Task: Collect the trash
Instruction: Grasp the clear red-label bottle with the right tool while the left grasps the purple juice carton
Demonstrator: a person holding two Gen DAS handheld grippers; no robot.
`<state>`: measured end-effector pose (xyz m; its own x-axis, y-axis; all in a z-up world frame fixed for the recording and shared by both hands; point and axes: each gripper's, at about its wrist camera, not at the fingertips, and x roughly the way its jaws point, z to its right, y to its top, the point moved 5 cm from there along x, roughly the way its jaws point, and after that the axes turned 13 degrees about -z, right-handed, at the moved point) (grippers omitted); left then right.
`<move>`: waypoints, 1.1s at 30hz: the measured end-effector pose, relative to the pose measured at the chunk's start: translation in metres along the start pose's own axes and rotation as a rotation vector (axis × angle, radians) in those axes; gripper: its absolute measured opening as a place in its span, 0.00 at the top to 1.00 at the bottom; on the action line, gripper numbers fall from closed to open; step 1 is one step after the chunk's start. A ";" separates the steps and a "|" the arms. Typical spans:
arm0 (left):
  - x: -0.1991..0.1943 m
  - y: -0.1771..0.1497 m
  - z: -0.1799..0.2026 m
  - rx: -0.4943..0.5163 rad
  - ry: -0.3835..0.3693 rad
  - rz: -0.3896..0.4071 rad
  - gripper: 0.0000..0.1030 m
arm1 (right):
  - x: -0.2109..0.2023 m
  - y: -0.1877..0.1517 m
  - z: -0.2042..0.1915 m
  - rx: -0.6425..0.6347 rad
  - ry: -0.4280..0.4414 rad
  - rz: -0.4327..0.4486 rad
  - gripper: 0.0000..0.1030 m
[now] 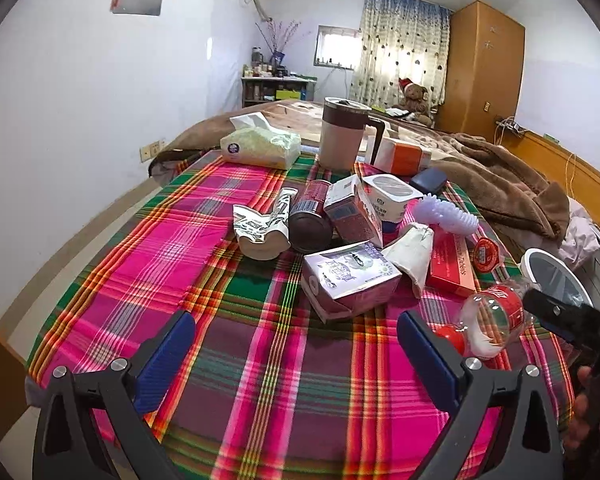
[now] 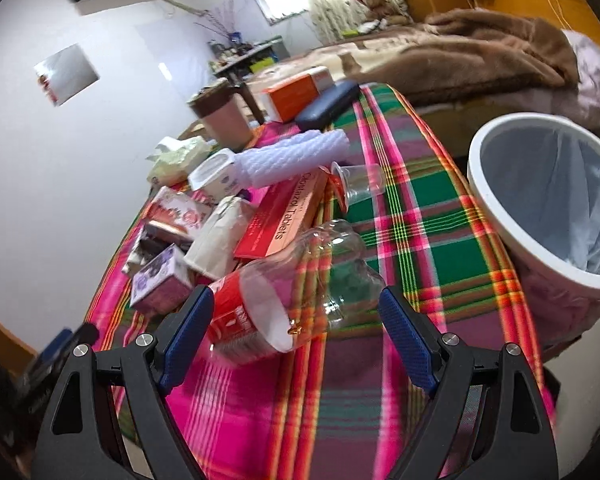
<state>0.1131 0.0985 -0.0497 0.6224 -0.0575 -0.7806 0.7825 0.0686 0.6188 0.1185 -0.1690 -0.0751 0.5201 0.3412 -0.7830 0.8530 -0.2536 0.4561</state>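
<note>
Right wrist view first: our right gripper [image 2: 292, 312] has its blue fingers spread wide, and the clear plastic bottle [image 2: 292, 292] with the red label lies on its side between them on the plaid tablecloth [image 2: 420, 240], near the table's right edge. One pad looks to be at the label end, the other stands apart from the bottle's base; nothing is pinched. Just past that right edge we see the white trash bin [image 2: 496, 204], lined with a pale bag. Behind the bottle lie a red tablet box [image 2: 284, 216] and a small clear cup [image 2: 360, 184] on its side.

From the left wrist camera, our left gripper [image 1: 296, 344] hangs open over bare cloth at the near edge, holding nothing. In the middle of the table sits the pile: a purple milk carton [image 1: 348, 276], a crumpled paper cup [image 1: 260, 228], a dark red can [image 1: 310, 216], a white yogurt cup [image 1: 390, 196]. Along the far edge stand a tissue pack [image 1: 260, 144] and a brown lidded mug [image 1: 342, 132].
</note>
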 end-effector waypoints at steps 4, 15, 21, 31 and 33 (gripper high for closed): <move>0.009 0.006 -0.003 0.019 -0.015 -0.016 0.01 | 0.012 0.010 -0.004 0.031 -0.004 -0.018 0.16; 0.034 0.029 -0.003 0.074 -0.061 -0.064 0.01 | 0.048 0.032 -0.025 -0.046 -0.097 -0.123 0.16; 0.050 0.037 0.006 0.148 -0.088 -0.097 0.01 | 0.043 0.021 -0.030 -0.181 -0.158 -0.163 0.16; 0.090 0.048 0.022 0.252 -0.092 -0.179 0.01 | 0.033 0.016 -0.013 -0.264 -0.303 -0.213 0.16; 0.096 0.048 0.027 0.270 -0.085 -0.190 0.01 | 0.030 0.016 -0.008 -0.272 -0.335 -0.210 0.16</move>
<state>0.2104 0.0694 -0.0927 0.4557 -0.1279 -0.8809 0.8538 -0.2169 0.4732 0.1483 -0.1559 -0.0878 0.3308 0.0381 -0.9429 0.9418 0.0507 0.3324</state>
